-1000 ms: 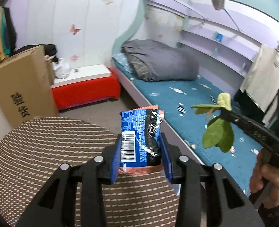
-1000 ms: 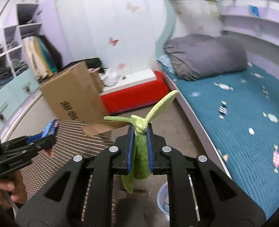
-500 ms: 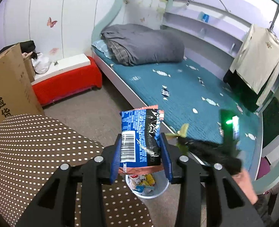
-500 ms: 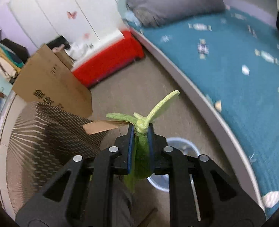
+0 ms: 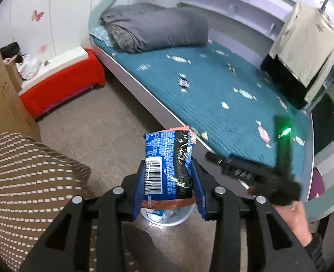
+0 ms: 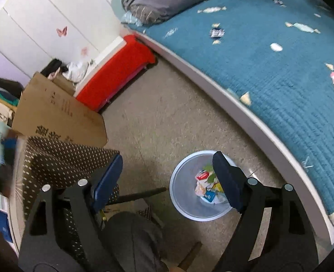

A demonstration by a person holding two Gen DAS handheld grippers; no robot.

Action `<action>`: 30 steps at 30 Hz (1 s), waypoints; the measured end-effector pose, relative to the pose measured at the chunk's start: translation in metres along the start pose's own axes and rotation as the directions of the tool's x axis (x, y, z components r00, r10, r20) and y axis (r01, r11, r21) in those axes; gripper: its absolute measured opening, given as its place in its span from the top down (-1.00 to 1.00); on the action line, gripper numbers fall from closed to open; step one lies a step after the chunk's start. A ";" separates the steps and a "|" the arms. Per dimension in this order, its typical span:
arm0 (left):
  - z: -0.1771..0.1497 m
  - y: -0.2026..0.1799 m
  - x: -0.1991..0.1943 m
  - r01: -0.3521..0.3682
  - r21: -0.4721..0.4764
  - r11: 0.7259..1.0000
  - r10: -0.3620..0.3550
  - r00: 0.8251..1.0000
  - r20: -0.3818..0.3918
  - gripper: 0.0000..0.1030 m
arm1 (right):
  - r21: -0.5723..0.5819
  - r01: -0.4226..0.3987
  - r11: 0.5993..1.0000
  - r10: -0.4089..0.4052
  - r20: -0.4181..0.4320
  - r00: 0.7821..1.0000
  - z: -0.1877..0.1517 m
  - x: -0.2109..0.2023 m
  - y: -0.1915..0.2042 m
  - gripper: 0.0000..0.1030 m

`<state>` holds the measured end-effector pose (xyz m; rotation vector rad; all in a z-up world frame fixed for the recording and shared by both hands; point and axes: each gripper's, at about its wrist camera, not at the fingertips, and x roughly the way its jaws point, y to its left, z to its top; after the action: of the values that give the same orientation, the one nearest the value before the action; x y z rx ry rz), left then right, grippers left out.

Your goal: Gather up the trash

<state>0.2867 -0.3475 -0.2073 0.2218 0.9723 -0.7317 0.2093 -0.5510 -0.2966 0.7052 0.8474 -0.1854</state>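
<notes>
Bedroom floor fills the middle of both wrist views, with a cardboard box (image 6: 60,115) at the left edge, a red bench (image 6: 114,72) beyond it, and a bed with a teal quilt (image 6: 280,63) running across the upper right. Starting at the left of your left wrist view, note the brown dotted chair seat (image 5: 28,181) in the lower left. At centre, your left gripper (image 5: 168,188) is partly closed, its blue pads pressing both sides of a blue snack wrapper (image 5: 168,165), which stands upright between them with the barcode facing the camera. Directly below the wrapper, a part of the trash bin (image 5: 167,217) shows on the floor, holding litter. To the right in that view, your right hand (image 5: 298,217) grips the handle of the other tool, which is blurred and shows a green light. A pale garment (image 5: 303,45) hangs at the upper right. In your right wrist view, moving from left to right, the dotted seat sits in the lower left, and the right gripper (image 6: 167,181) spans the lower centre with its jaws spread wide; they have just been opening, and nothing is between the pads. The round bin stands on the floor just inside the right finger, close beside the bed frame. Inside it you can see crumpled wrappers and a green leafy sprig (image 6: 210,174) lying on top of them.
</notes>
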 end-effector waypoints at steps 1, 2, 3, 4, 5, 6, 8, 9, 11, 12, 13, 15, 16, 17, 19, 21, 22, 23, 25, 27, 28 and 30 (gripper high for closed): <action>0.000 -0.003 0.005 0.007 0.003 1.000 -0.007 1.000 -0.011 0.27 | 0.000 0.000 1.000 0.000 0.013 1.000 0.002 -0.006 0.000 -0.58; 0.000 -0.006 0.010 0.011 0.008 1.000 -0.010 1.000 -0.021 0.26 | -0.001 0.003 1.000 -0.003 0.028 1.000 0.004 -0.013 -0.001 -0.60; 0.000 -0.010 0.017 0.016 0.022 1.000 -0.015 0.999 -0.040 0.25 | -0.001 0.004 1.000 -0.004 0.039 0.999 0.007 -0.017 -0.001 -0.61; 0.001 -0.014 0.023 0.020 0.031 0.999 -0.018 0.998 -0.056 0.20 | -0.001 0.004 1.000 -0.004 0.049 0.999 0.008 -0.022 -0.002 -0.61; 0.002 -0.017 0.031 0.026 0.043 0.999 -0.023 0.997 -0.078 0.13 | 0.000 0.005 1.000 -0.005 0.059 0.998 0.009 -0.026 -0.003 -0.62; 0.003 -0.017 0.034 0.025 0.050 0.998 -0.021 0.996 -0.089 -0.23 | 0.001 0.005 1.000 -0.005 0.065 0.998 0.010 -0.029 -0.003 -0.62; 0.004 -0.017 0.038 -0.005 0.052 0.999 0.010 0.996 -0.088 -0.78 | 0.007 0.000 1.000 -0.001 0.074 0.997 0.010 -0.036 -0.004 -0.62; 0.005 -0.016 0.037 -0.019 0.044 0.999 0.022 0.997 -0.073 -0.78 | 0.009 -0.001 1.000 0.000 0.078 0.997 0.009 -0.038 -0.004 -0.64; 0.005 -0.012 0.032 -0.022 0.028 0.999 0.024 0.997 -0.070 -0.81 | 0.004 -0.001 1.000 0.000 0.081 0.997 0.006 -0.040 -0.001 -0.68; 0.005 -0.010 0.030 -0.033 0.021 0.999 0.035 0.997 -0.066 -0.82 | 0.002 0.000 1.000 0.000 0.078 0.997 0.004 -0.041 0.001 -0.73; 0.004 -0.008 0.026 -0.057 0.014 0.998 0.058 0.997 -0.060 -0.82 | 0.002 0.000 1.000 0.000 0.074 0.997 0.002 -0.040 0.003 -0.77; 0.004 -0.006 0.017 -0.069 0.009 0.998 0.069 0.997 -0.039 -0.82 | 0.000 0.000 1.000 0.000 0.071 0.997 -0.001 -0.043 0.008 -0.87; 0.002 -0.004 0.012 -0.074 0.003 0.997 0.074 0.997 -0.029 -0.82 | -0.003 0.002 1.000 -0.002 0.069 0.998 -0.002 -0.043 0.009 -0.88; 0.000 -0.002 0.004 -0.081 -0.004 0.997 0.081 0.997 -0.014 -0.82 | -0.007 0.003 1.000 -0.003 0.067 0.998 -0.003 -0.044 0.012 -0.88; -0.001 0.000 -0.007 -0.091 -0.012 0.996 0.091 0.996 0.007 -0.82 | -0.015 0.003 1.000 -0.002 0.071 0.997 -0.006 -0.049 0.018 -0.88; -0.005 0.003 -0.023 -0.105 -0.018 0.994 0.105 0.994 0.041 -0.82 | -0.032 0.000 0.999 0.003 0.076 0.997 -0.010 -0.055 0.028 -0.88; -0.007 0.004 -0.030 -0.114 -0.023 0.993 0.115 0.992 0.055 -0.82 | -0.041 -0.002 0.999 0.005 0.078 0.997 -0.012 -0.058 0.034 -0.88; -0.009 0.005 -0.038 -0.119 -0.030 0.992 0.121 0.990 0.068 -0.83 | -0.056 -0.005 0.998 0.010 0.082 0.997 -0.013 -0.062 0.040 -0.88; -0.015 0.008 -0.056 -0.125 -0.045 0.991 0.129 0.987 0.100 -0.83 | -0.089 -0.010 0.996 0.019 0.096 0.995 -0.017 -0.073 0.057 -0.88; -0.022 0.012 -0.074 -0.143 -0.063 0.988 0.151 0.980 0.134 -0.84 | -0.111 -0.013 0.994 0.025 0.106 0.994 -0.020 -0.082 0.071 -0.88; -0.025 0.014 -0.083 -0.150 -0.071 0.986 0.159 0.976 0.150 -0.85 | -0.128 -0.017 0.992 0.031 0.115 0.993 -0.022 -0.089 0.081 -0.88; -0.033 0.018 -0.102 -0.159 -0.091 0.983 0.173 0.967 0.186 -0.85 | -0.153 -0.023 0.988 0.044 0.131 0.990 -0.025 -0.100 0.096 -0.88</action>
<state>0.2404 -0.2705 -0.1455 0.1609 0.7842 -0.5506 0.1674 -0.4739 -0.1866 0.5583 0.7125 -0.1351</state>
